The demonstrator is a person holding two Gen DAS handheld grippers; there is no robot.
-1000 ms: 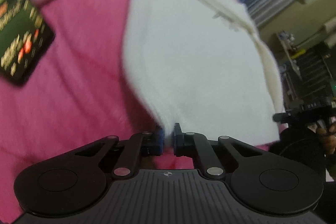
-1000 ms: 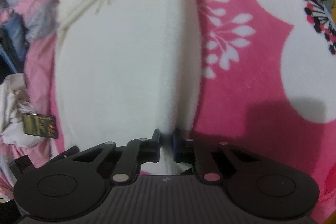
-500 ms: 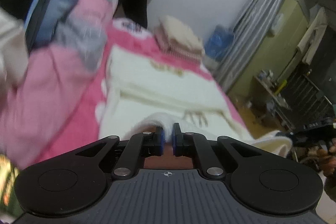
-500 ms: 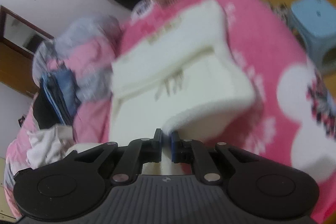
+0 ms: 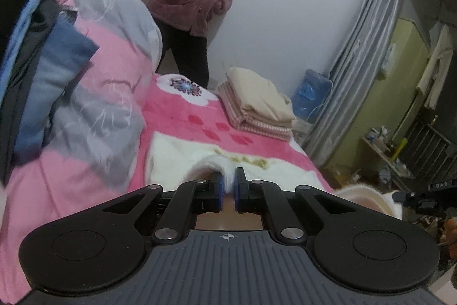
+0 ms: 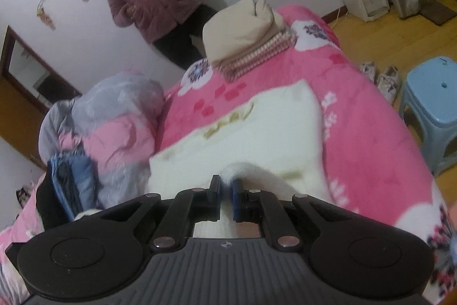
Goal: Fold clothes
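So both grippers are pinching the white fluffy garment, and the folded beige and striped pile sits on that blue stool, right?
Not quite. Both wrist views show the folded pile resting on the pink blanket, at the bed's far end; the blue stool stands bare on the floor. The left gripper and right gripper do pinch the white garment.

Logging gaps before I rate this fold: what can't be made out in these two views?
- Left wrist view: the near part of the white fleece garment is hidden behind the left tool; the right tool's grip lies off the right edge.
- Right wrist view: the garment's near edge is hidden under the tool body; its yellowish print is blurred and unreadable.
- Clothes pile: single items indistinct.
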